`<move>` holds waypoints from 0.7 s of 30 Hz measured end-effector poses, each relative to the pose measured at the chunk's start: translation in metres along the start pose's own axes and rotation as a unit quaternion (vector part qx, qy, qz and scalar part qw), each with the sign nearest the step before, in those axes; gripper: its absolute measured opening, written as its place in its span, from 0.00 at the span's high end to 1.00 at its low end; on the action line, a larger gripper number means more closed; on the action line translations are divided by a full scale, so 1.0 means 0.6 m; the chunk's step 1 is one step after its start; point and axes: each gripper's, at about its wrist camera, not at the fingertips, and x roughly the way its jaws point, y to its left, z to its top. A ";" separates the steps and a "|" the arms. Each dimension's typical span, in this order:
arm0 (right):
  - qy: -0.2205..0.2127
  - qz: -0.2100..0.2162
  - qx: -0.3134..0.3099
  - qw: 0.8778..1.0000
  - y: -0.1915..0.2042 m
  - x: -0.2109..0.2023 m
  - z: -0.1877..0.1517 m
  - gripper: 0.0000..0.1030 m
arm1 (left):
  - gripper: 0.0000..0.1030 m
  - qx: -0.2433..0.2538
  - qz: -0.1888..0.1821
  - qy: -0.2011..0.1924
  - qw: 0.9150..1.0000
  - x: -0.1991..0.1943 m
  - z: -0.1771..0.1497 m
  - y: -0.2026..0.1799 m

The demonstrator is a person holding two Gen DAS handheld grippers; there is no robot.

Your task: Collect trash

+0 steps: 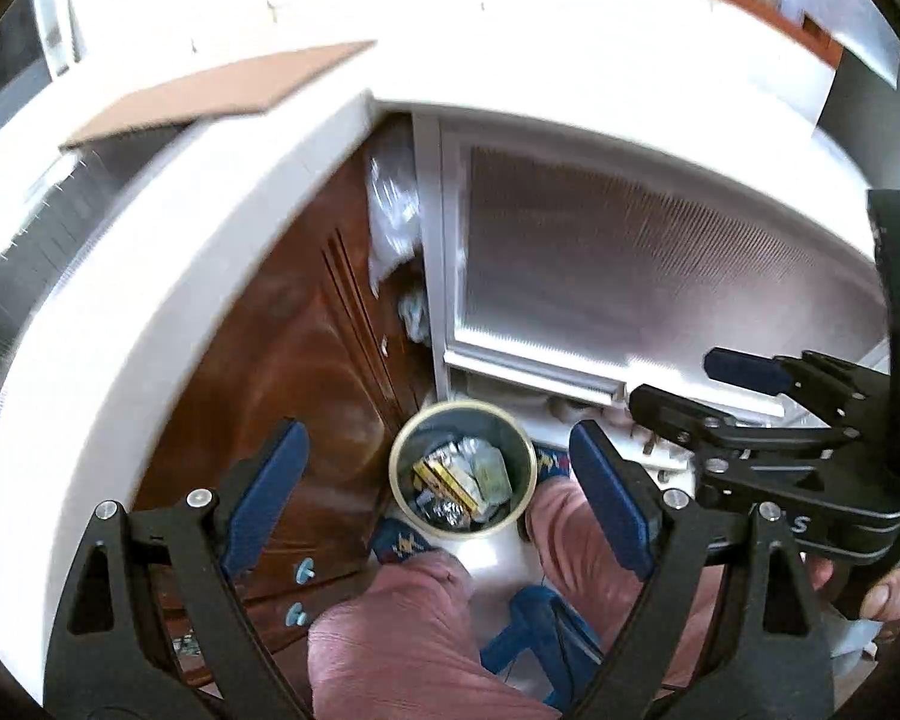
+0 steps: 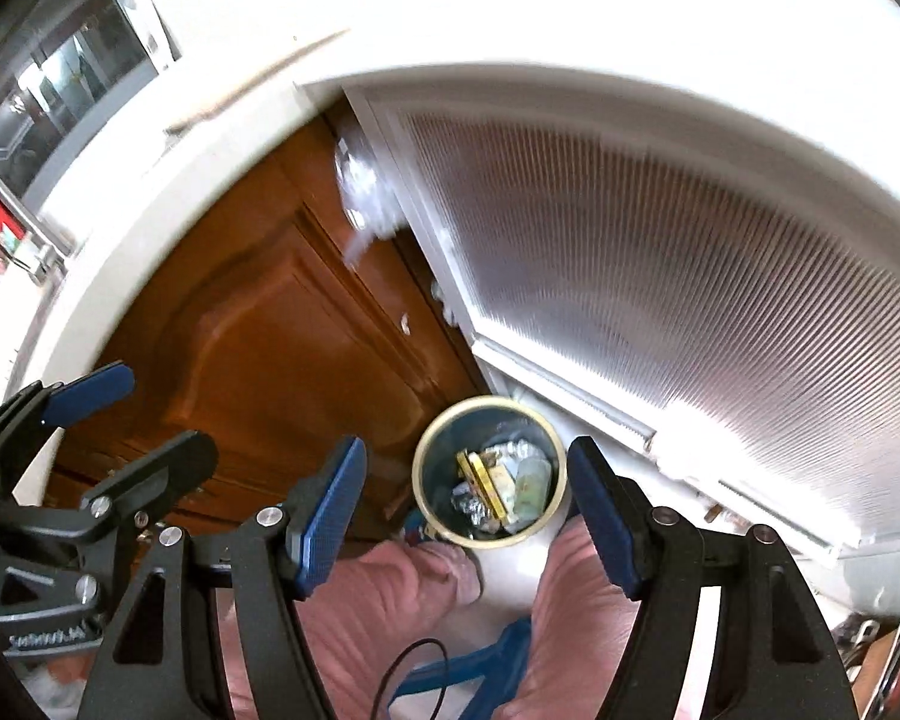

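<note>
A: Blue-padded and black-framed, the left gripper [image 1: 438, 492] in the left wrist view stands with its jaws apart and nothing between the pads. Directly below the gap sits the round bin [image 1: 403, 498] on the floor, holding the trash [image 1: 465, 480]: a yellow packet, crumpled foil and pale wrappers.

B: And beside the bin?

A: The wooden cabinet door [image 1: 276, 372] is left of it, the ribbed white panel [image 1: 630, 264] behind and right of it, the person's pink-trousered knees [image 1: 402, 618] in front of it. The right gripper [image 1: 684, 384] shows right of the bin.

B: The right wrist view?

A: The right gripper [image 2: 468, 492] is likewise spread and empty, above the same bin [image 2: 435, 516]; the trash [image 2: 504, 492] lies inside. Left of the bin is the left gripper [image 2: 150, 414], apparently open too, though blur makes this less sure.
</note>
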 end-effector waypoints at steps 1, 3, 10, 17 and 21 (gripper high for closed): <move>-0.008 -0.001 0.002 1.000 0.007 -0.023 0.005 0.31 | 0.16 -0.001 0.002 -0.005 1.000 -0.012 0.005 -0.001; -0.022 0.004 0.008 1.000 0.016 -0.059 0.012 0.28 | 0.16 -0.003 0.009 -0.016 1.000 -0.042 0.016 0.000; -0.099 -0.007 0.018 0.995 0.034 -0.206 0.050 0.18 | 0.16 -0.017 0.011 -0.074 0.997 -0.145 0.057 0.013; -0.164 0.001 0.017 0.986 0.054 -0.316 0.085 0.14 | 0.16 -0.019 0.024 -0.126 0.992 -0.234 0.094 0.010; -0.190 -0.003 0.001 0.982 0.065 -0.366 0.097 0.14 | 0.16 -0.024 0.028 -0.143 0.989 -0.268 0.106 0.010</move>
